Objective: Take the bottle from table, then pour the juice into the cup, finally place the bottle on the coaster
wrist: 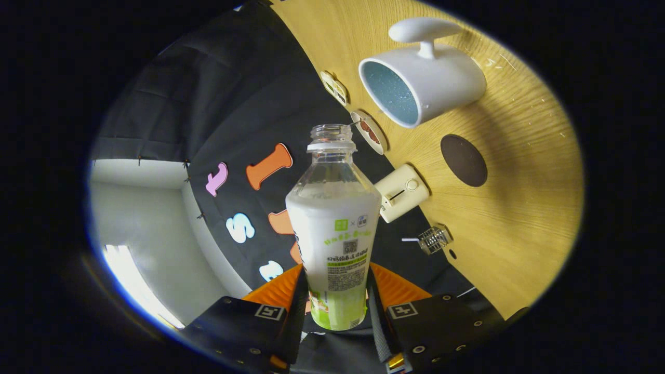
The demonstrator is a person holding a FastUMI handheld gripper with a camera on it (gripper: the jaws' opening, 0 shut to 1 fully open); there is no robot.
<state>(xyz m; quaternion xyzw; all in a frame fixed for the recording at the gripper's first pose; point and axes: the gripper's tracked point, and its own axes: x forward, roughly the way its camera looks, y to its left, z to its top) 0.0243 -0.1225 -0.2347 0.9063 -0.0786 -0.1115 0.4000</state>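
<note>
- The gripper (335,291) has both fingers pressed on the lower body of the juice bottle (333,228), at the bottom centre of the frame.
- The bottle is uncapped, holds whitish juice, and its open neck points toward mid-frame.
- The white cup (423,85), blue inside, sits in the upper right on the wooden table (519,208).
- A dark round coaster (463,160) lies just below the cup, right of the bottle's neck.

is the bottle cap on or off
Off: the bottle, clamped in the hand-held gripper, shows a bare open threaded neck with no cap.
</note>
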